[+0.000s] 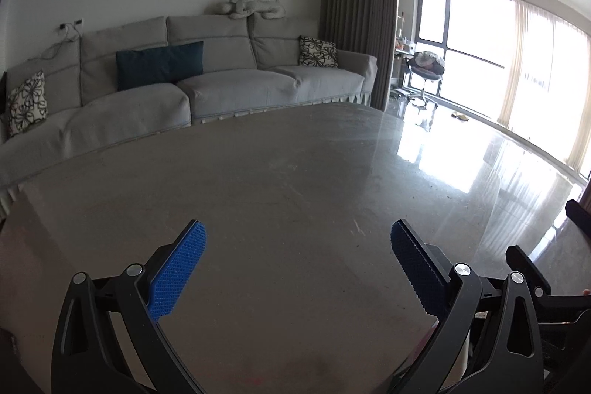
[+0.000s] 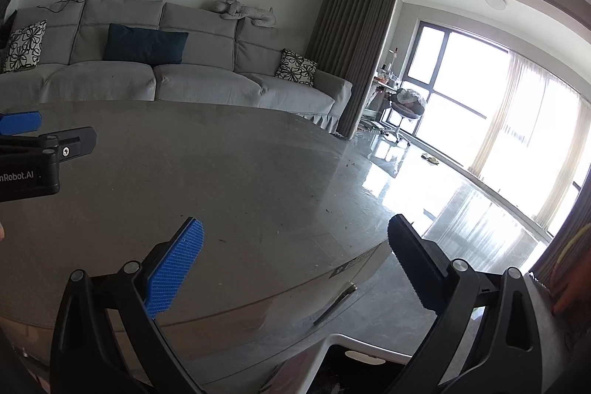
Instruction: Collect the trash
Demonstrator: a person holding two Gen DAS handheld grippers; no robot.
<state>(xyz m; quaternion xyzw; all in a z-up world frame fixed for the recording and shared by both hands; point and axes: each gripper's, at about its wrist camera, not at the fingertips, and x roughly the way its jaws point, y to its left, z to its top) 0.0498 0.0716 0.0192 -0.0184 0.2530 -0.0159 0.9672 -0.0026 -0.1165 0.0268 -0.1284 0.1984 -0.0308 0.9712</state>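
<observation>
My left gripper [image 1: 298, 229] hovers open over a grey table [image 1: 258, 180], with nothing between its blue pads. My right gripper [image 2: 295, 224] is also open and holds nothing, above the table's near right edge [image 2: 280, 287]. Just below it shows the white rim of a bin [image 2: 354, 344] with a dark opening. The left gripper [image 2: 66, 126] appears at the left of the right wrist view, and a black finger [image 1: 526, 264] of the right one shows at the right of the left wrist view. Only tiny dark specks [image 2: 221, 240] lie on the tabletop.
A grey sofa [image 1: 221, 87] with cushions runs behind the table's far edge. To the right is glossy floor [image 2: 461, 205], a curtain [image 2: 354, 36], and a chair [image 2: 406, 106] by bright windows. A thin dark object [image 2: 334, 301] lies on the floor beside the table.
</observation>
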